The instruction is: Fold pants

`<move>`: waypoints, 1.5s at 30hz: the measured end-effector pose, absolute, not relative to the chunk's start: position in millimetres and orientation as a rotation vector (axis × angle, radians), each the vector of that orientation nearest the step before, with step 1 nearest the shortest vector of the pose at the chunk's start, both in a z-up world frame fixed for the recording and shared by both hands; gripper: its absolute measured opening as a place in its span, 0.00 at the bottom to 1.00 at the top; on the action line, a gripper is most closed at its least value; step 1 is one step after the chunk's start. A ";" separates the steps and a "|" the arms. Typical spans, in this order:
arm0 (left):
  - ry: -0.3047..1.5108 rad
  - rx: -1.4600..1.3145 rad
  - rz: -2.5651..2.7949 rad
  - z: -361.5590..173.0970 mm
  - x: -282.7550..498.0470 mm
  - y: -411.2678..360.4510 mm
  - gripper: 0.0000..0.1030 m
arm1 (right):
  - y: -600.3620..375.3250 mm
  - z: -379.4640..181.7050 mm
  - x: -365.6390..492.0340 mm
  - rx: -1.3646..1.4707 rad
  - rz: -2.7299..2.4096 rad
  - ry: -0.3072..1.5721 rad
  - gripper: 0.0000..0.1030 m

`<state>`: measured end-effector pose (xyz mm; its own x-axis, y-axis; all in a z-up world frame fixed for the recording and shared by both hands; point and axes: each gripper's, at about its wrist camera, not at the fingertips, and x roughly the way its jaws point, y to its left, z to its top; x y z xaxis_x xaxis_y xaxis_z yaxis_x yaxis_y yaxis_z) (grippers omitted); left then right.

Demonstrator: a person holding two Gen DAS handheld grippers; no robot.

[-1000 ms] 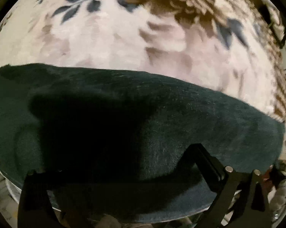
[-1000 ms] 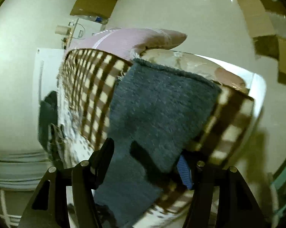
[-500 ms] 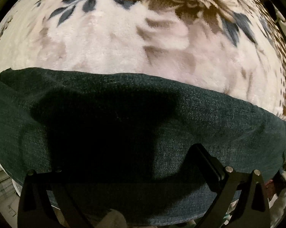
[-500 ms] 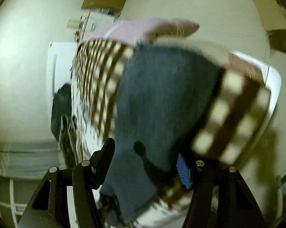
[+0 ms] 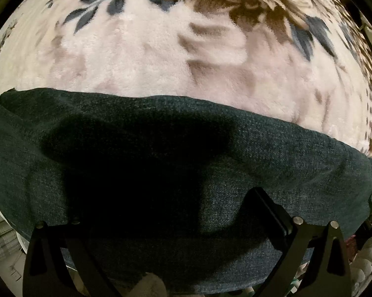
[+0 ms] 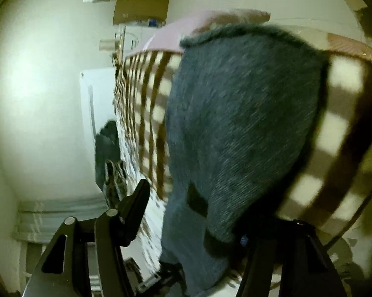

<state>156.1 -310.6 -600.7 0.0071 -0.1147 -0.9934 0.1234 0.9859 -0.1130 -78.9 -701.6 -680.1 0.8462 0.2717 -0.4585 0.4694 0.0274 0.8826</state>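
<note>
The pants [image 5: 272,153] are dark blue-green denim, lying flat across a pale floral blanket [image 5: 161,57] in the left wrist view. My left gripper [image 5: 166,212] hovers low over them, open and empty, casting a dark shadow on the cloth. In the right wrist view the same denim [image 6: 240,123] lies folded on a brown and cream checked blanket [image 6: 146,113], blurred by motion. My right gripper [image 6: 198,208] is open, fingers either side of the denim's near edge, holding nothing.
A pink pillow [image 6: 193,24] lies beyond the pants. Cardboard boxes [image 6: 141,10] and pale floor sit past the bed. Dark clothes [image 6: 106,148] hang at the bed's left side. Clutter shows off the bed's right edge [image 5: 369,267].
The left gripper has sunk closer to the denim, whose far edge sits lower in view. The right gripper has swung nearer to the folded pants, which now fill more of its view.
</note>
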 end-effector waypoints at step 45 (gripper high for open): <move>1.404 -0.440 0.095 -528.4 127.7 0.9 1.00 | -211.8 -554.3 106.1 0.147 0.022 1.170 0.13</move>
